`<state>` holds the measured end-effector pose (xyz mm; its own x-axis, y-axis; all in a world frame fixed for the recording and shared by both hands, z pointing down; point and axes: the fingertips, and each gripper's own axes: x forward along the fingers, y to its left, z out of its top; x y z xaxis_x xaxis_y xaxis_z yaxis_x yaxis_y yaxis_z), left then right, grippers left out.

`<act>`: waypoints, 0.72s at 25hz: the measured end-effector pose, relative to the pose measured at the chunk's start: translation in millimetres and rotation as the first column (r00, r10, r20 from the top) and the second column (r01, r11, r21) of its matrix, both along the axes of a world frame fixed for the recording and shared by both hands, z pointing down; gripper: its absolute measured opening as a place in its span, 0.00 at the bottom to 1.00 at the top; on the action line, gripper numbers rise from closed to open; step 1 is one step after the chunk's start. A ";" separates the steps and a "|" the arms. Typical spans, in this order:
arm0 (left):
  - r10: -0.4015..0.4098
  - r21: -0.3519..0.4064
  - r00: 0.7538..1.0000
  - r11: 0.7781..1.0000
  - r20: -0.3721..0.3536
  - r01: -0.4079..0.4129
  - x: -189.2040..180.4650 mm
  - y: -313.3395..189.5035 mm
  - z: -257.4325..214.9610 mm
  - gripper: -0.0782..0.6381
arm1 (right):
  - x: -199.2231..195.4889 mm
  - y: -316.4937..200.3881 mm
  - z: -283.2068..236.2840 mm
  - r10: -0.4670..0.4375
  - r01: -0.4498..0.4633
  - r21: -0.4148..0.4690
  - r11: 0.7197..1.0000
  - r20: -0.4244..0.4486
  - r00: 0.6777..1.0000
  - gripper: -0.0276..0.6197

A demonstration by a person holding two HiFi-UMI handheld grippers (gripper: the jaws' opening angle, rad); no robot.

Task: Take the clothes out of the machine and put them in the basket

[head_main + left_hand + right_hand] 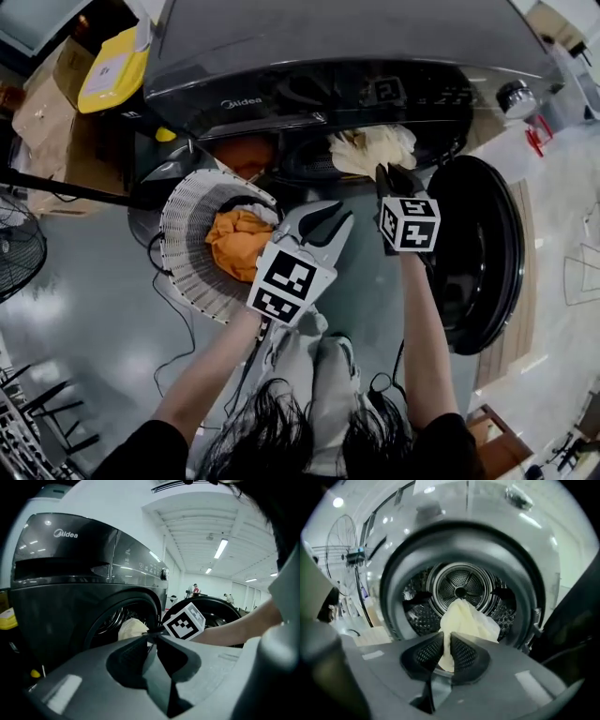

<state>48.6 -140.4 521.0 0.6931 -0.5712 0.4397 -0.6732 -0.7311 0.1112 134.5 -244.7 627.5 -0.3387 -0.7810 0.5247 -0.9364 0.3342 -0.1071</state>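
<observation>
The dark grey washing machine [309,56] stands with its round door [483,248] swung open to the right. A cream cloth [370,148] hangs out of the drum mouth, and my right gripper [389,178] is shut on it. The right gripper view shows that cream cloth [468,620] pinched between the jaws of the right gripper [445,641], in front of the steel drum [461,590]. My left gripper [328,217] hovers beside the white basket [183,220], shut with nothing in it. An orange cloth [236,242] lies in the basket. In the left gripper view the left gripper [151,635] points at the drum opening and the cream cloth [131,629].
A yellow container [112,70] and cardboard boxes [47,108] stand left of the machine. A fan [17,253] sits at the far left and cables [173,309] run over the grey floor. The person's legs [319,375] are below the grippers.
</observation>
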 end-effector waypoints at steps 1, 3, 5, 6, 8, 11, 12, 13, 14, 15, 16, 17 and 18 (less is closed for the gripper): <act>-0.004 -0.008 1.000 1.000 0.003 0.004 -0.7 3.5 -5.5 0.21 | -2.0 6.4 -8.4 -0.002 0.002 -0.001 1.000 0.014 1.000 0.14; -0.009 -0.020 1.000 1.000 0.008 0.009 -1.3 10.3 -17.8 0.21 | -5.1 20.4 -26.1 -0.003 0.003 -0.008 1.000 0.041 0.999 0.14; -0.012 -0.024 1.000 1.000 0.014 0.013 -1.4 13.9 -32.5 0.21 | -7.2 33.6 -45.2 0.004 -0.003 -0.015 1.000 0.074 0.997 0.14; -0.014 -0.025 1.000 1.000 0.018 0.014 -1.5 14.5 -40.4 0.21 | -8.4 39.7 -55.2 0.008 -0.006 -0.019 1.000 0.094 0.995 0.14; -0.020 -0.025 1.000 0.999 0.023 0.020 -1.6 14.7 -56.6 0.21 | -10.8 51.8 -75.6 0.014 -0.010 -0.028 1.000 0.135 0.991 0.14; -0.038 -0.022 0.999 0.999 0.023 0.039 -1.1 13.4 -81.9 0.21 | -12.5 68.0 -107.5 0.020 -0.012 -0.040 0.999 0.192 0.981 0.14; -0.046 -0.019 0.999 0.999 0.020 0.046 -0.8 12.9 -90.3 0.21 | -12.4 73.0 -118.3 0.021 -0.013 -0.042 0.999 0.209 0.978 0.14; -0.053 -0.017 0.998 0.998 0.017 0.054 -0.5 12.7 -98.6 0.21 | -12.1 77.9 -129.0 0.021 -0.012 -0.042 0.999 0.222 0.975 0.14; -0.060 -0.014 0.998 0.998 0.015 0.060 0.0 12.8 -106.6 0.21 | -11.8 82.9 -139.6 0.019 -0.010 -0.040 0.999 0.234 0.972 0.14; -0.066 -0.011 0.998 0.998 0.013 0.066 0.7 13.1 -114.4 0.21 | -11.3 87.9 -150.2 0.016 -0.007 -0.038 0.999 0.244 0.970 0.14; -0.070 -0.008 0.997 0.997 0.013 0.071 1.4 13.8 -121.9 0.21 | -10.6 92.9 -160.8 0.012 -0.003 -0.036 0.999 0.254 0.967 0.14; -0.075 -0.005 0.997 0.997 0.013 0.075 2.0 14.9 -129.1 0.21 | -9.9 98.2 -171.5 0.008 0.001 -0.034 0.999 0.263 0.965 0.14; -0.080 -0.005 0.997 0.997 0.013 0.080 2.3 16.6 -135.8 0.21 | -9.1 103.7 -181.9 0.003 0.006 -0.032 0.999 0.273 0.962 0.14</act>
<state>50.9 -123.8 385.2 0.6393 -0.6225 0.4515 -0.7311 -0.6740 0.1059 125.5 -141.0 445.6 -0.4736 -0.7649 0.4367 -0.8697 0.3277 -0.3691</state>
